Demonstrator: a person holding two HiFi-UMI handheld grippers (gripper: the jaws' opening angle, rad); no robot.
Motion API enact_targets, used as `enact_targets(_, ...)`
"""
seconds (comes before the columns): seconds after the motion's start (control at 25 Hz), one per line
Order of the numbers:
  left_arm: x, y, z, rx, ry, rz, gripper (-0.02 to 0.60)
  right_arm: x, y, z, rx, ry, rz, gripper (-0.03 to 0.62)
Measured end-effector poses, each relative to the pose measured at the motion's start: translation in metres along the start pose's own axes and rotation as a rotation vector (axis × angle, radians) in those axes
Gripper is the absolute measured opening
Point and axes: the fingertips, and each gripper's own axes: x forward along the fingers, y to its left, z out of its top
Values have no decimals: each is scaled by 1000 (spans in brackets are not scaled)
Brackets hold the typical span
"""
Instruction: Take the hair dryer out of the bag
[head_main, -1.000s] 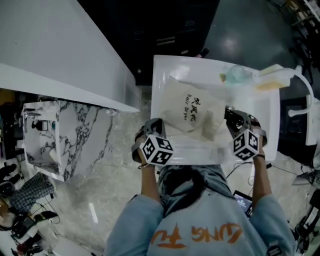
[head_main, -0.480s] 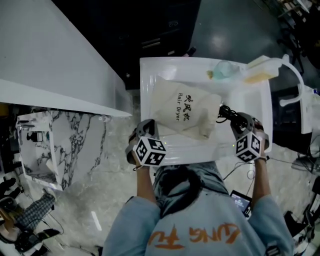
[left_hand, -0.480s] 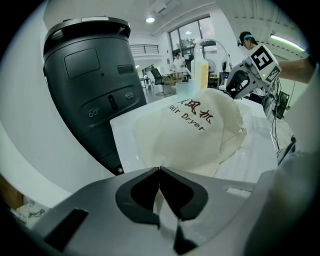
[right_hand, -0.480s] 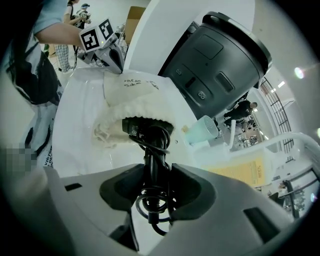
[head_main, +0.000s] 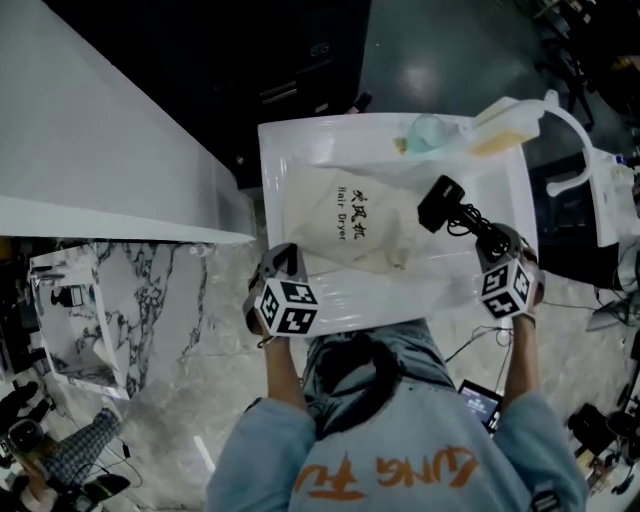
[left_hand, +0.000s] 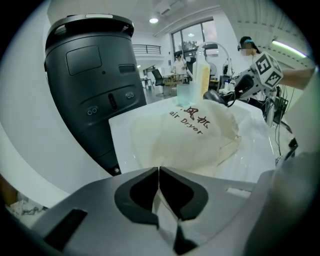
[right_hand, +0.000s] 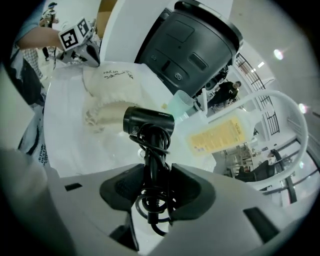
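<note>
**Operator:** What's around me, and what's in the way?

**Spotter:** At the far edge of your surface (head_main: 280, 140) a clear cup (head_main: 428, 130) stands just beside a bottle with a yellow label (head_main: 497, 130). A white curved pipe (head_main: 570, 125) arches past the right edge, near your right hand. A big dark grey machine (left_hand: 95, 75) looms straight behind the surface.

**Operator:** And the room?

**Spotter:** You're standing on a pale marble floor (head_main: 200, 300), with a white wall (head_main: 90, 150) running along your left. Your gripper views show a bright hall with tall windows, and people well behind the cup and bottle.

**Operator:** The bag?

**Spotter:** The cream bag (head_main: 350, 225), printed "Hair Dryer", lies slack on the surface with its gathered mouth turned toward your right side. I can't tell whether anything is inside it. Your left tool (left_hand: 159, 171) is pinched fully closed on the fabric at the bag's near edge.

**Operator:** The dryer?

**Spotter:** The black hair dryer (head_main: 440, 203) is outside the bag, to the right of the mouth and apart from the cloth. Your right tool (right_hand: 156, 172) has its jaws about halfway apart, clamped on the handle with the cord wound round it. The dryer's head points toward the cup and bottle.
</note>
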Motion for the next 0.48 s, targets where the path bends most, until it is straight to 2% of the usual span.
enact_targets(0.12,-3,-8,0,-14,-33,-65,11,8,1,-8,35,48,-6,170)
enact_targets(0.32,-18,-27,14,22,-95,-178,127,25,7,-24,113,97,22,169)
enact_targets(0.48,-32,-28,44,6,-231,-181,135,44,15,-32,184,143,56,169)
